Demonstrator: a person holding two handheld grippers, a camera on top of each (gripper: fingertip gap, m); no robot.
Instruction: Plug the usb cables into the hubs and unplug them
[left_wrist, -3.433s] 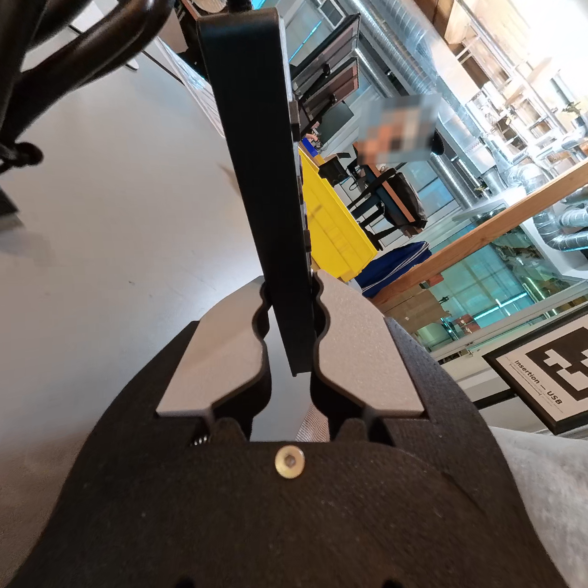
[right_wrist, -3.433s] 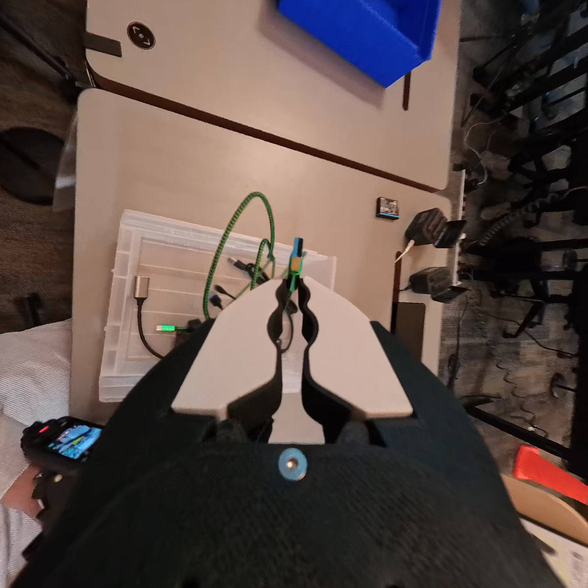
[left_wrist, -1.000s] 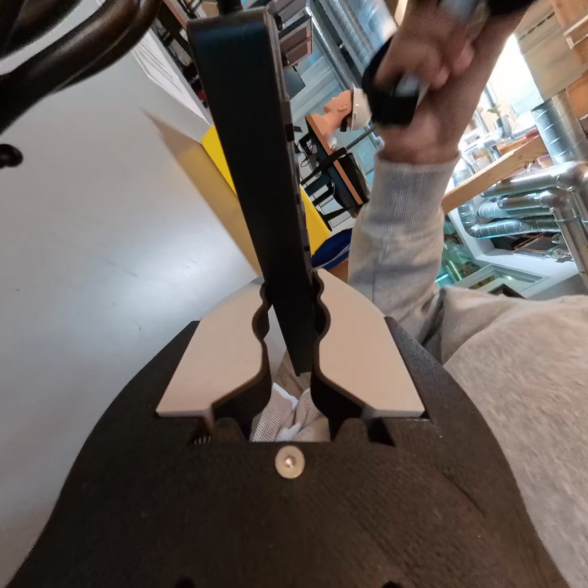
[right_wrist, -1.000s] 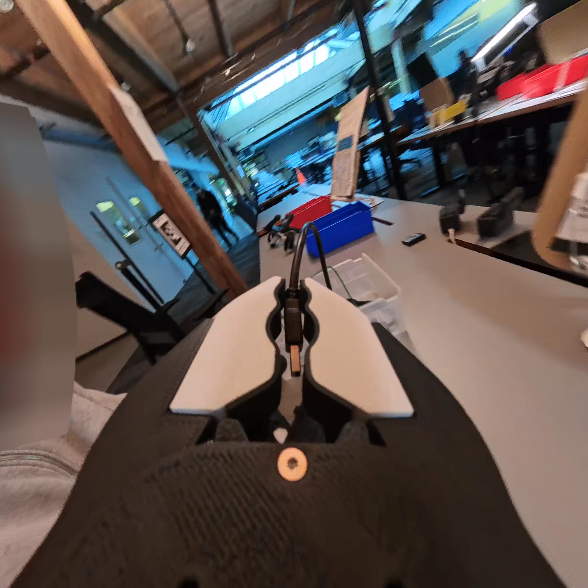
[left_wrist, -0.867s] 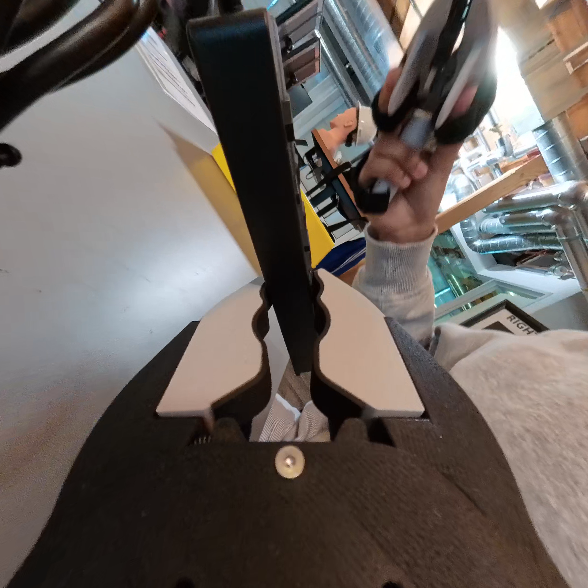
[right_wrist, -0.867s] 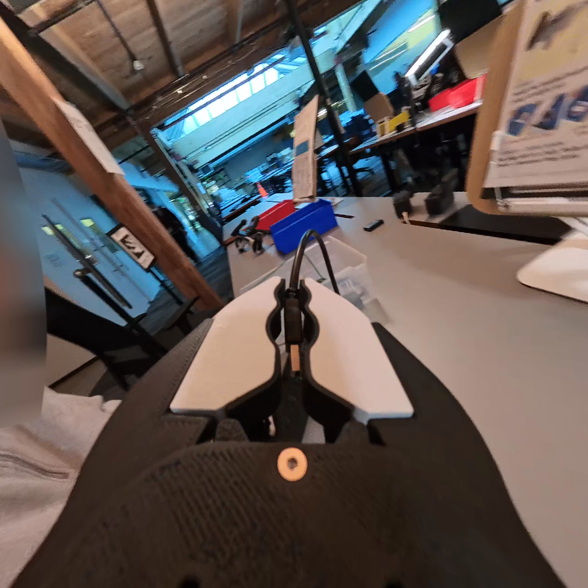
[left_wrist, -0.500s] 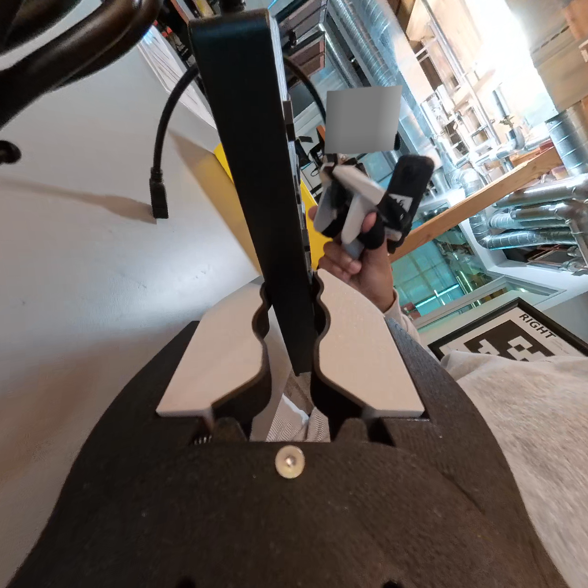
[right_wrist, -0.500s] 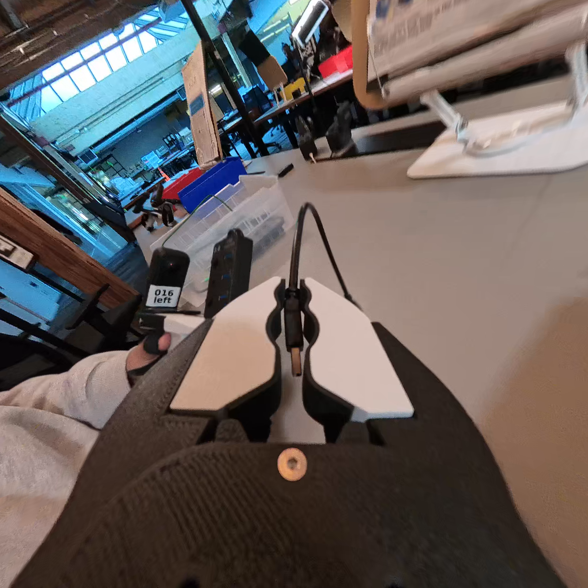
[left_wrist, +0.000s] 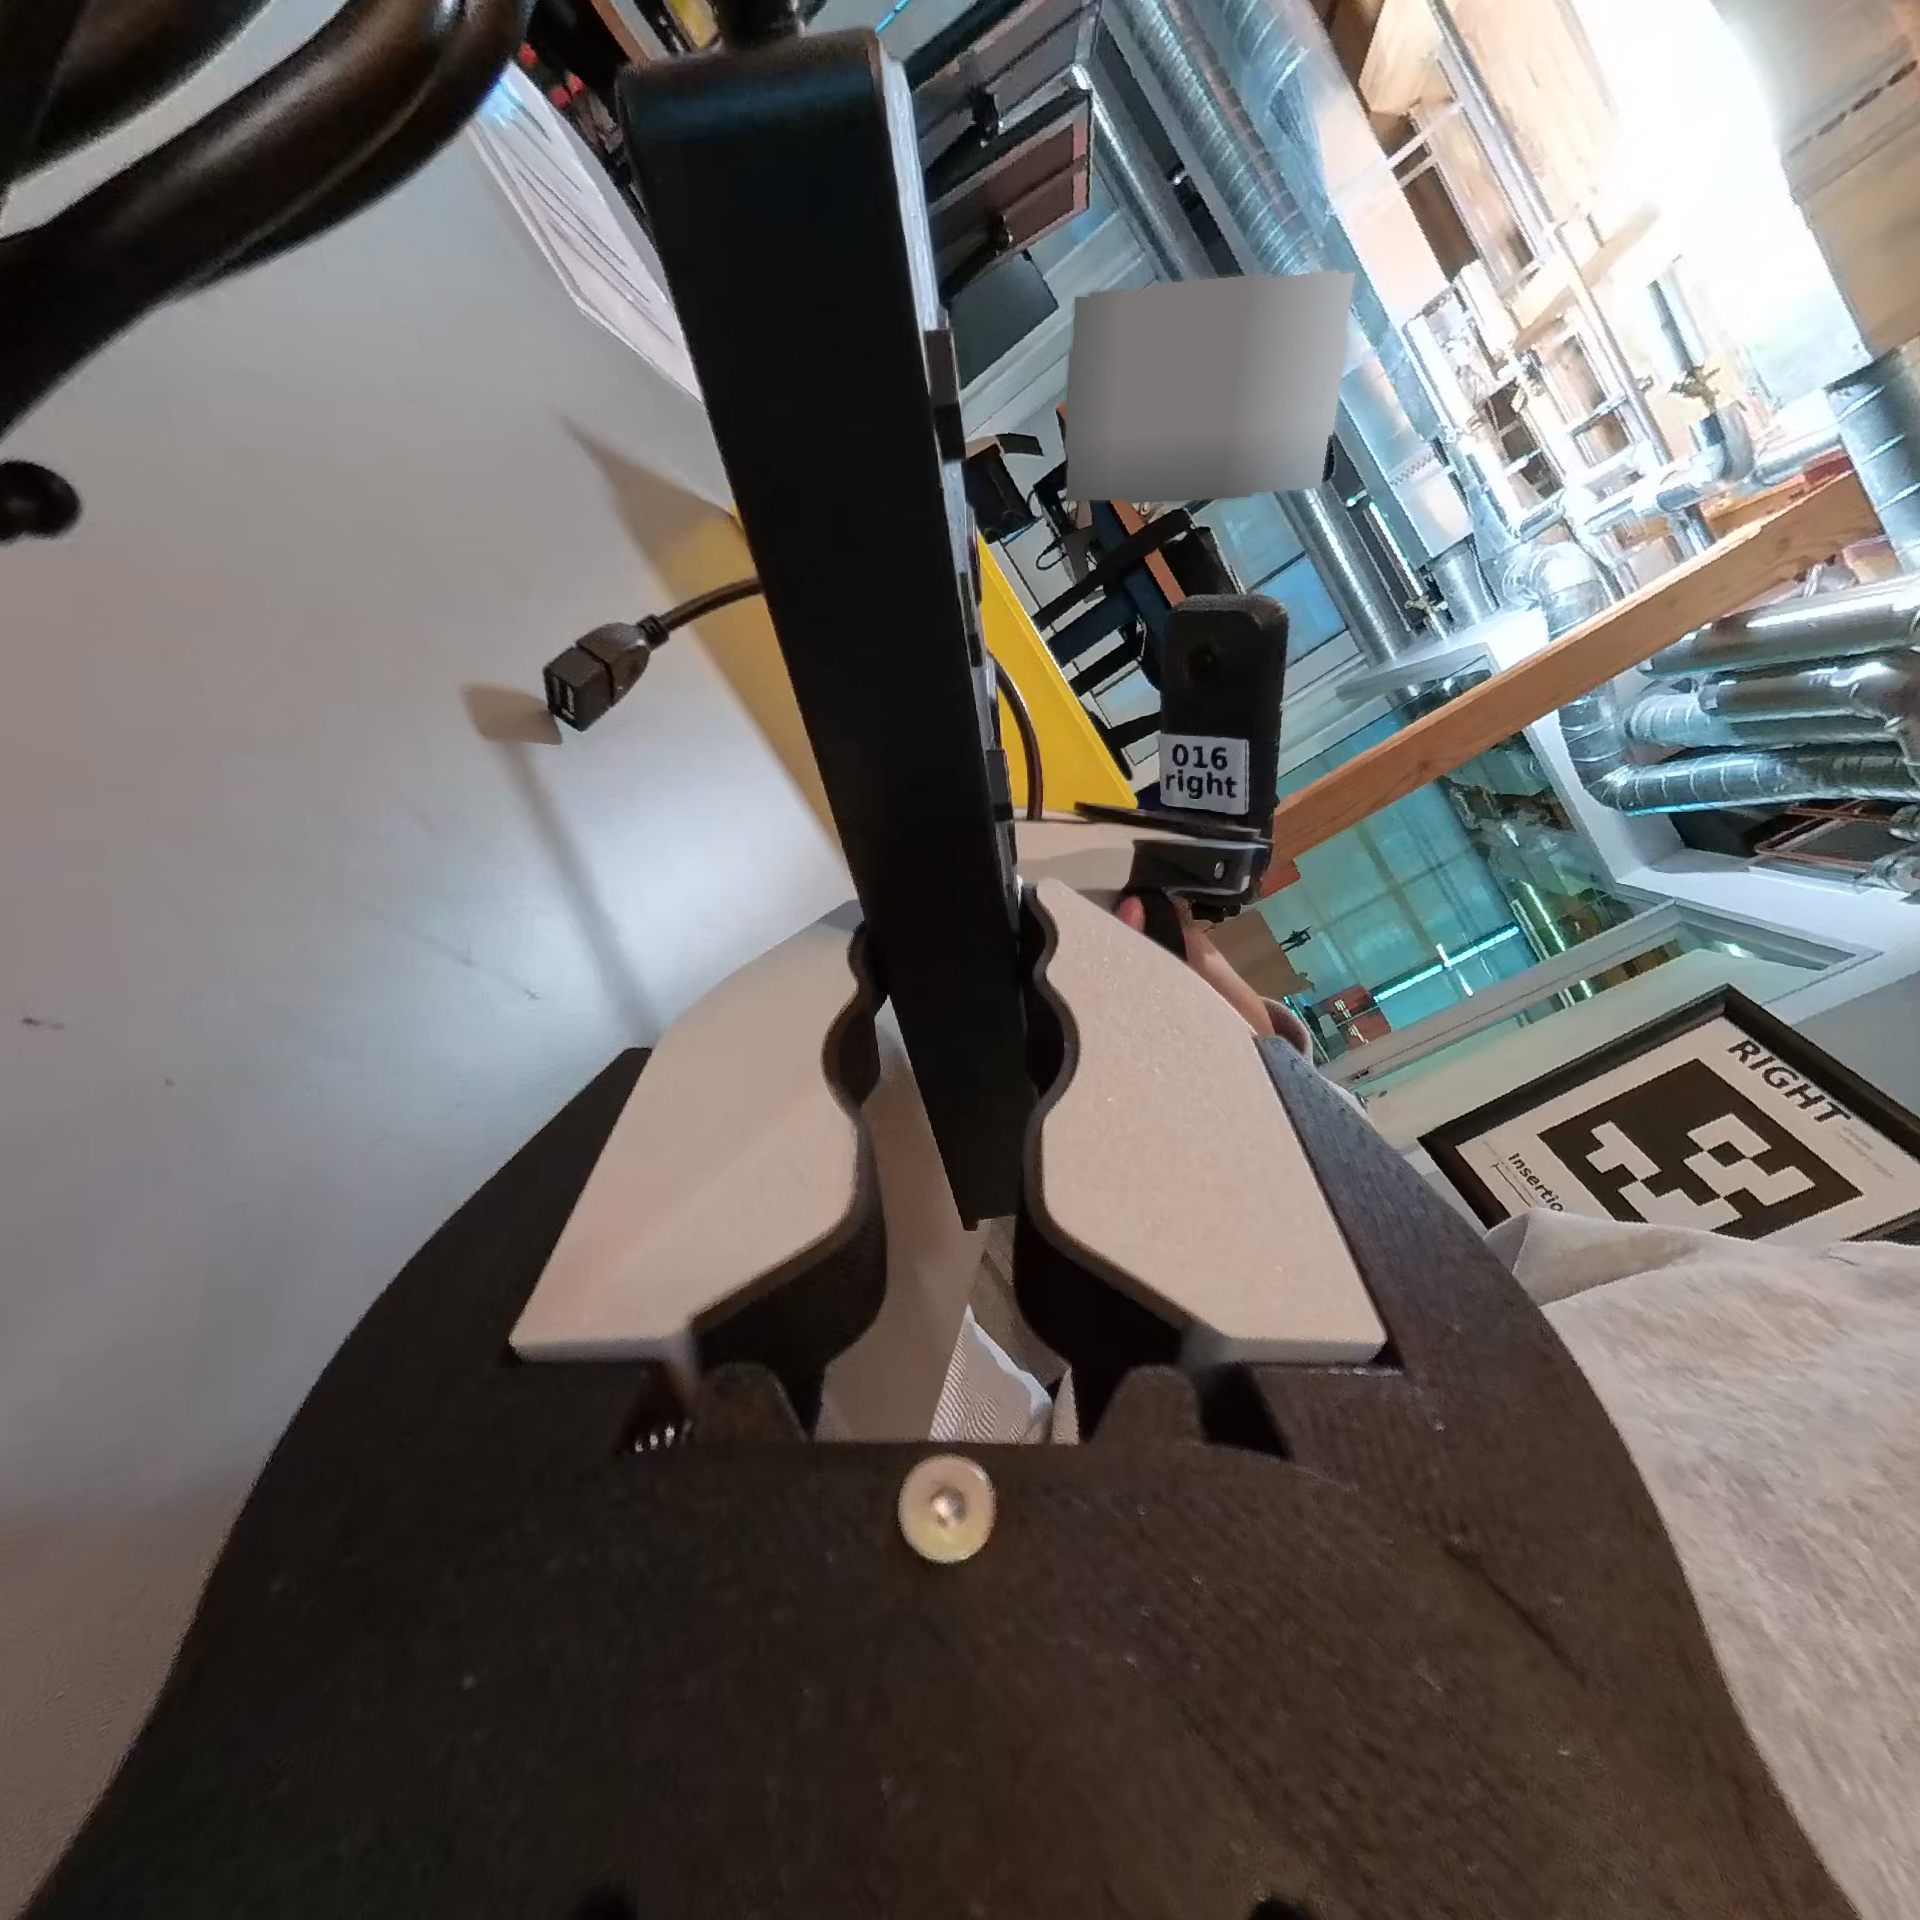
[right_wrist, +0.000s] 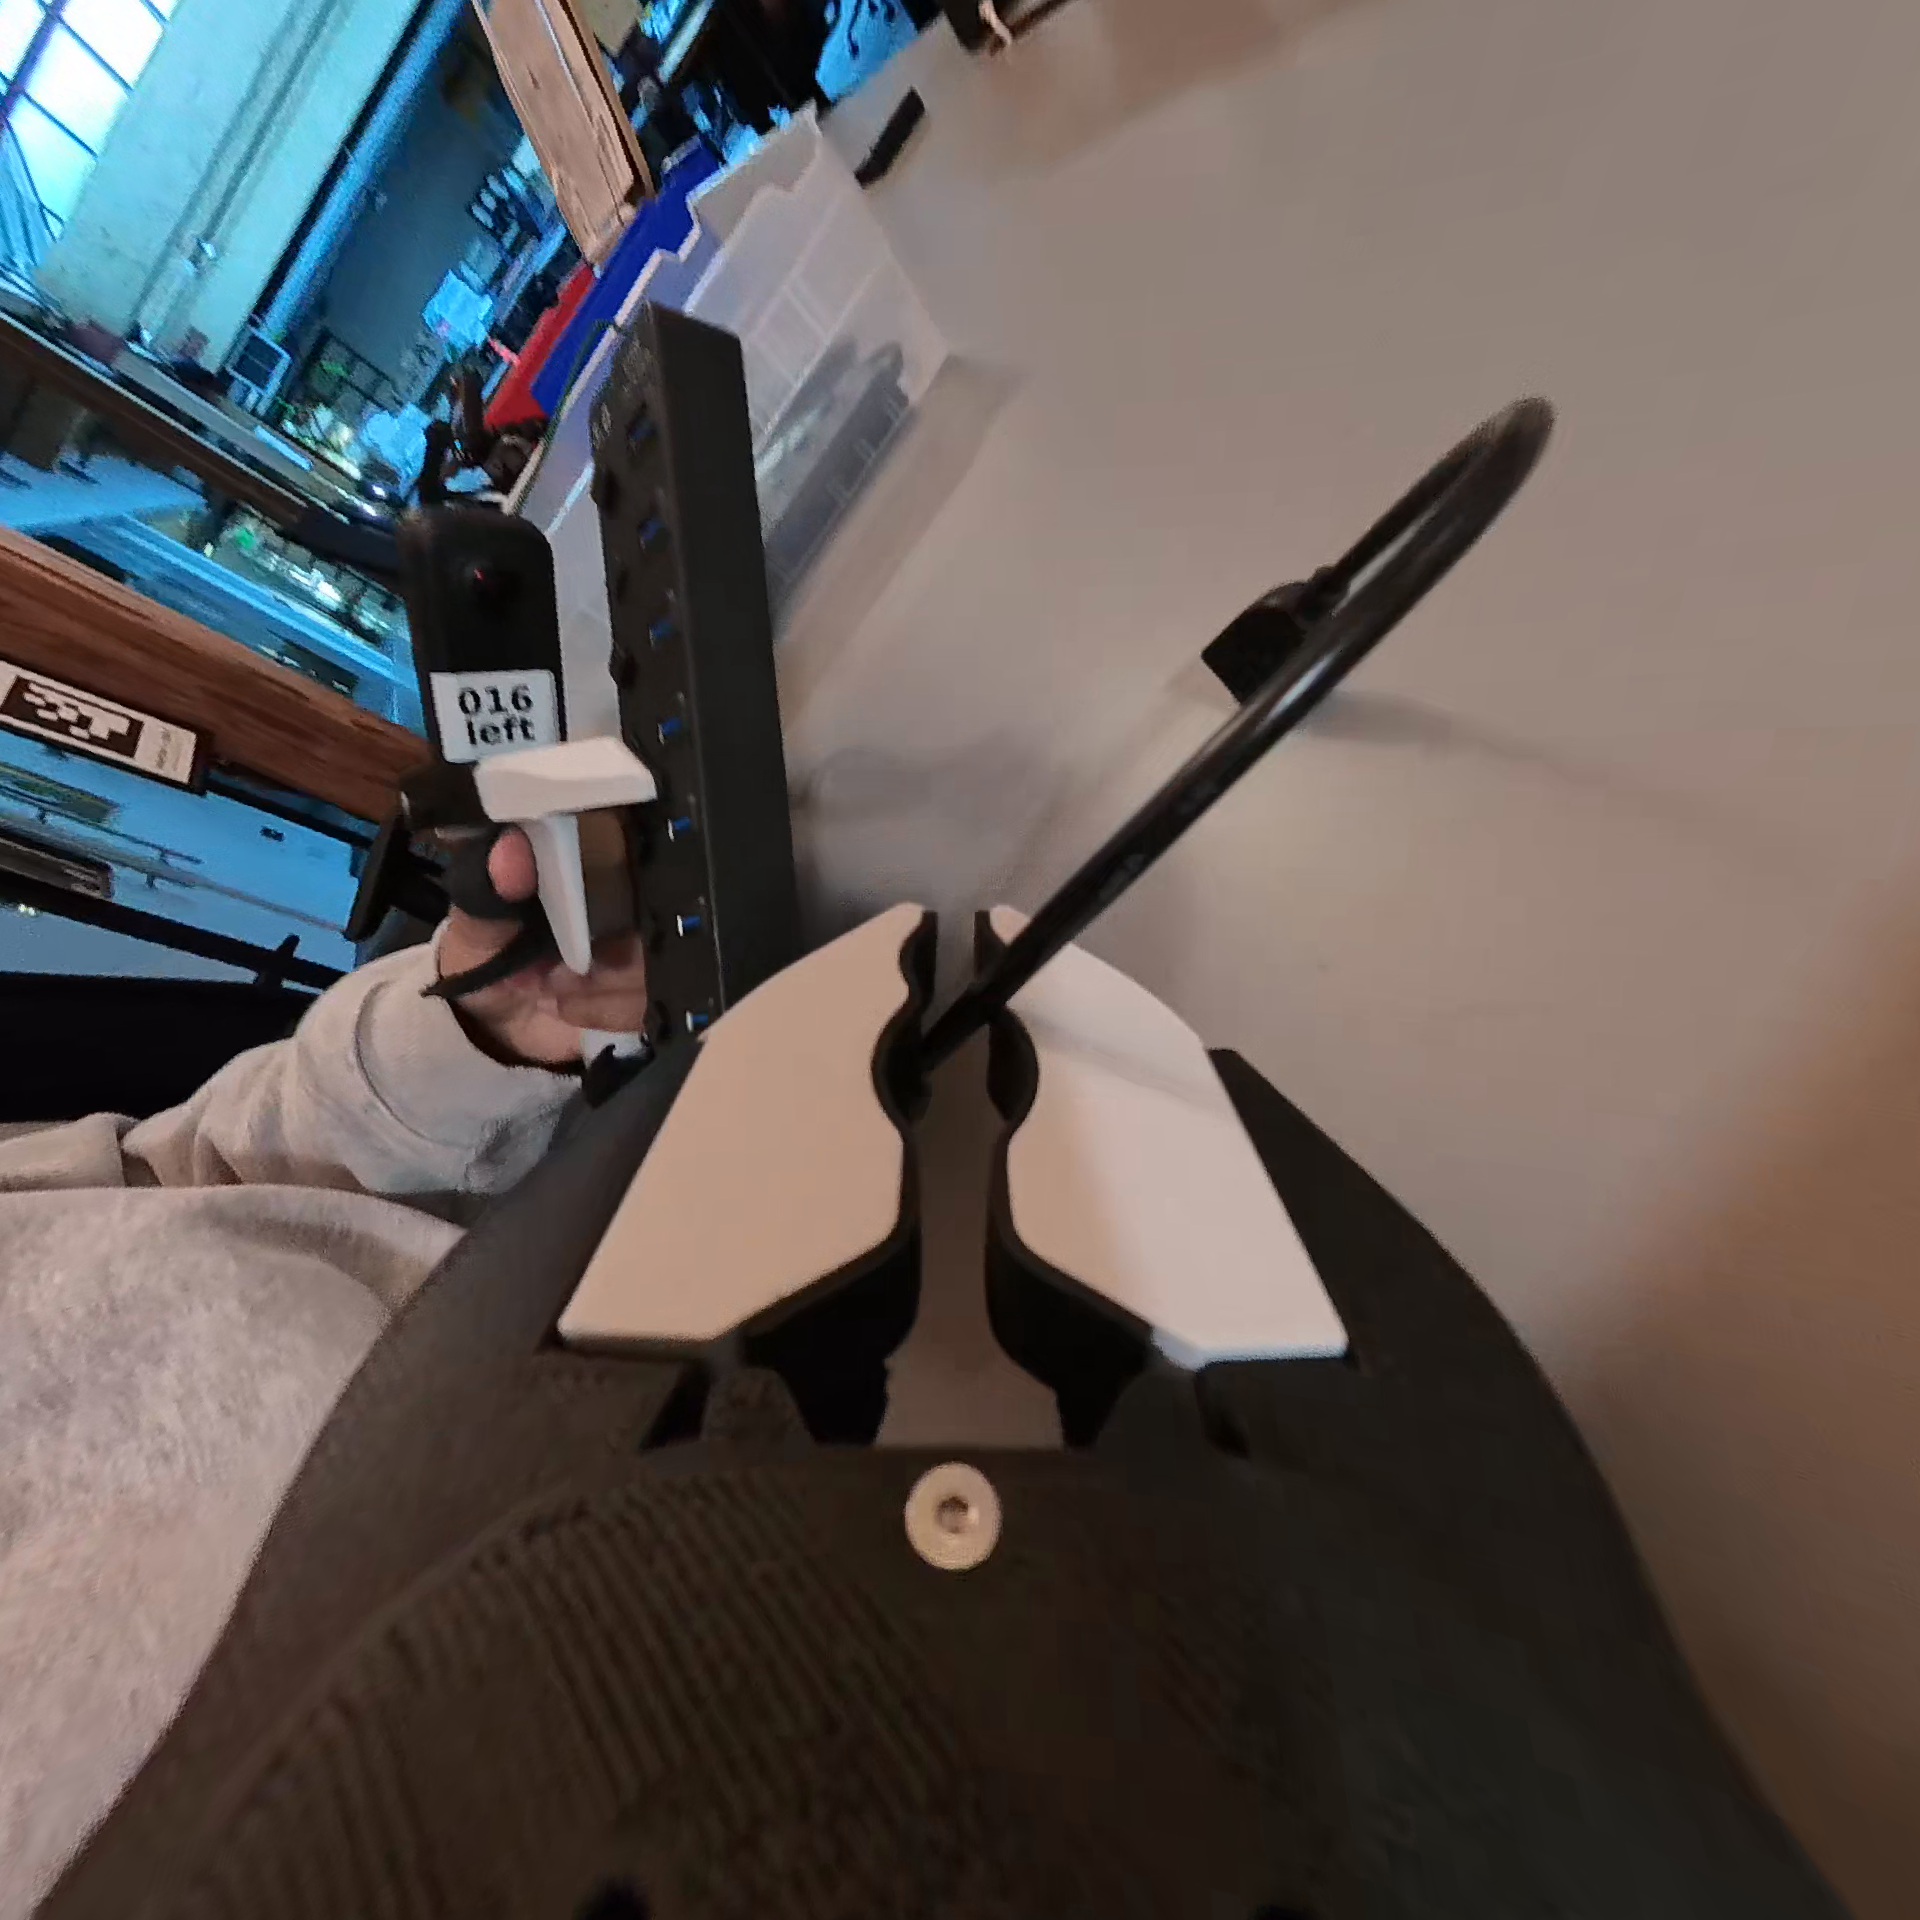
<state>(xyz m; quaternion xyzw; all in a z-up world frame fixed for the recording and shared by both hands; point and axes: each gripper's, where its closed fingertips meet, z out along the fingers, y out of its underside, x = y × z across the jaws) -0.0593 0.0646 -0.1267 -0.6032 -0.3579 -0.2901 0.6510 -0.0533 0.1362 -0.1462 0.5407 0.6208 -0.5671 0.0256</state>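
Observation:
My left gripper (left_wrist: 945, 935) is shut on the lower end of a long black USB hub (left_wrist: 831, 520), held upright above the grey table (left_wrist: 312, 831). In the right wrist view the hub (right_wrist: 696, 623) shows its row of blue ports, with the left gripper's white fingers (right_wrist: 561, 831) beside it. My right gripper (right_wrist: 954, 920) is shut on a black USB cable (right_wrist: 1195, 769) close to the hub's lowest ports. The plug is hidden behind my left finger. The cable loops up to a loose socket end (right_wrist: 1257, 634), which also shows in the left wrist view (left_wrist: 592, 675).
A clear plastic bin (right_wrist: 831, 312), a blue bin (right_wrist: 634, 249) and a red bin (right_wrist: 520, 384) stand beyond the hub. Thick black cables (left_wrist: 260, 156) cross the upper left. A framed marker board (left_wrist: 1714, 1122) and a grey sleeve (right_wrist: 208, 1247) are close by. Some 8 cm of space lies between my two pairs of fingers.
My right gripper has swung in from over the table to the hub's port side. The plug tip seen between its fingers no longer shows. The cable's loose end has swung. The left gripper still holds the hub.

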